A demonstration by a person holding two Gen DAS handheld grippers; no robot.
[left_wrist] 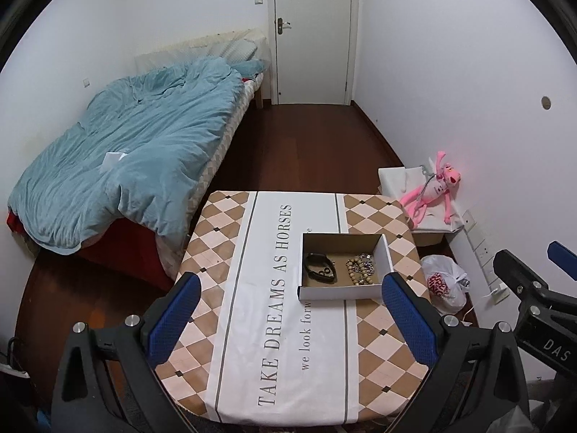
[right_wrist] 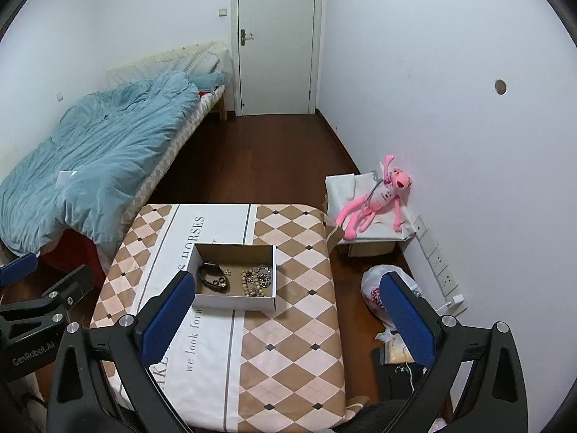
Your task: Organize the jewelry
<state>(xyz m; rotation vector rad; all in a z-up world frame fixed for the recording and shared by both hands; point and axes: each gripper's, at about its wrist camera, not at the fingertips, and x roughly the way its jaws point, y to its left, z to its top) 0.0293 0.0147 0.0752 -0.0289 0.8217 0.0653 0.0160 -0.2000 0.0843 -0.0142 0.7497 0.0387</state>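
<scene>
An open cardboard box (left_wrist: 342,292) (right_wrist: 234,302) sits on the table with the checked cloth (left_wrist: 288,342) (right_wrist: 288,342). Inside lie a black band (left_wrist: 319,269) (right_wrist: 212,277), a beaded bracelet (left_wrist: 359,274) (right_wrist: 250,285) and a silver chain (left_wrist: 364,258) (right_wrist: 265,274). My left gripper (left_wrist: 290,319) is open and empty, held above the table's near half, short of the box. My right gripper (right_wrist: 288,319) is open and empty, above the table's right side, right of the box. Each gripper shows at the other view's edge.
A bed with a blue duvet (left_wrist: 126,151) stands left of the table. A pink plush toy (right_wrist: 375,198) lies on a white box by the right wall. A white plastic bag (right_wrist: 382,294) lies on the wooden floor. A white door (left_wrist: 312,32) is at the back.
</scene>
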